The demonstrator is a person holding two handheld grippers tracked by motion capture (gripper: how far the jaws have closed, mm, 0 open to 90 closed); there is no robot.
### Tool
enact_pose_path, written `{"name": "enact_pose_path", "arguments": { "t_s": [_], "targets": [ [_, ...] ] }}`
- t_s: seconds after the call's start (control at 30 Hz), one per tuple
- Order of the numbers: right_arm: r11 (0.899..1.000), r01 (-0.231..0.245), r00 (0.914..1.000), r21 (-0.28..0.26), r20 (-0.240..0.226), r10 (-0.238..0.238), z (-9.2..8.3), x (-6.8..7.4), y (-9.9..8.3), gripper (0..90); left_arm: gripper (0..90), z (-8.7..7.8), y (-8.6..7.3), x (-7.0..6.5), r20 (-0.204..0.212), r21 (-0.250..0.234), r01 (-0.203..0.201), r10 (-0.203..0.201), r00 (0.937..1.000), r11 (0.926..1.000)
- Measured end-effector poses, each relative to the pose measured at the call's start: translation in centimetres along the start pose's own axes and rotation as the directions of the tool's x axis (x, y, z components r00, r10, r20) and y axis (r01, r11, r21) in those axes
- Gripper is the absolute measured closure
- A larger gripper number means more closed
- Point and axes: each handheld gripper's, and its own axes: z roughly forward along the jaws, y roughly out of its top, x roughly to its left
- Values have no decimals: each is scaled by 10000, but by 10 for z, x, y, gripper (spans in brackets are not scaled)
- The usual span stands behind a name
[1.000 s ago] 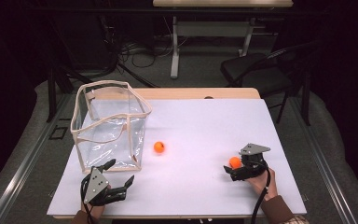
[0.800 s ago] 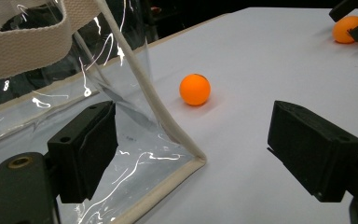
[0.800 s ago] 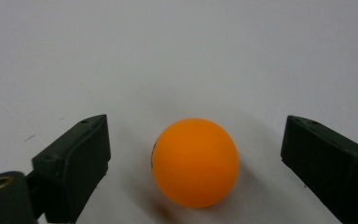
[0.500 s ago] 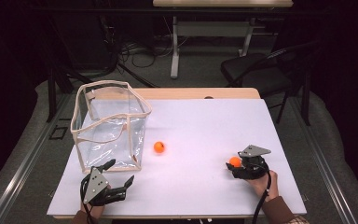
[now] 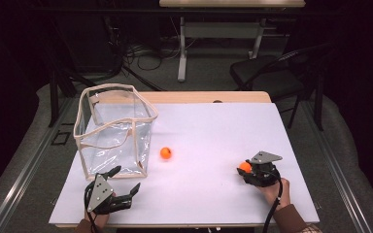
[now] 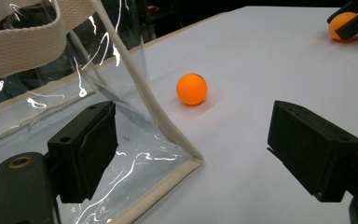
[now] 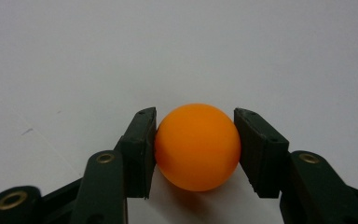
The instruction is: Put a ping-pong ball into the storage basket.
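My right gripper (image 7: 196, 148) is shut on an orange ball (image 7: 197, 146), both pads pressing its sides on the white table; its jaws have just been closing. The high view puts that gripper (image 5: 243, 171) and the held ball (image 5: 245, 167) at the front right. A second orange ball (image 5: 165, 153) lies loose mid-table, right of a clear bag with beige trim (image 5: 116, 131). At the front left, my left gripper (image 5: 126, 178) stands open. Its jaws straddle the bag's near bottom corner (image 6: 186, 154) without touching it, and the loose ball (image 6: 192, 88) lies beyond.
The white table top (image 5: 213, 126) stretches between the bag and my right hand. A dark chair (image 5: 267, 77) and a desk frame stand on the floor past the far edge. The table's front edge runs just behind both hands.
The right gripper's jaws have closed onto the orange ball at the front right. Both hands, the bag and the loose ball have stayed where they were.
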Motion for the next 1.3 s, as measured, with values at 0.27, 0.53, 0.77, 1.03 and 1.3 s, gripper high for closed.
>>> {"name": "enact_pose_path", "arguments": {
  "t_s": [0.27,0.53,0.77,1.03,1.3],
  "targets": [
    [9980,-102,9999,-628,54,106,-9,-3,5,507,158,1,0,0,1,-5,30,-30,10000,10000],
    [9927,22,10000,-1207,15,-20,-15,0,11,508,158,2,0,0,5,-32,37,-37,10000,10000],
    [9871,157,9998,-1595,-57,-168,-19,5,20,508,159,0,0,0,-32,-61,-23,23,10000,10000],
    [9819,224,9994,-1881,-214,-269,-17,10,29,509,158,0,0,0,-3,-149,24,-25,10000,9999],
    [9798,309,9986,-1976,-365,-388,-11,16,36,509,158,1,0,0,35,-92,-10,11,10000,10000]
  ]
}}
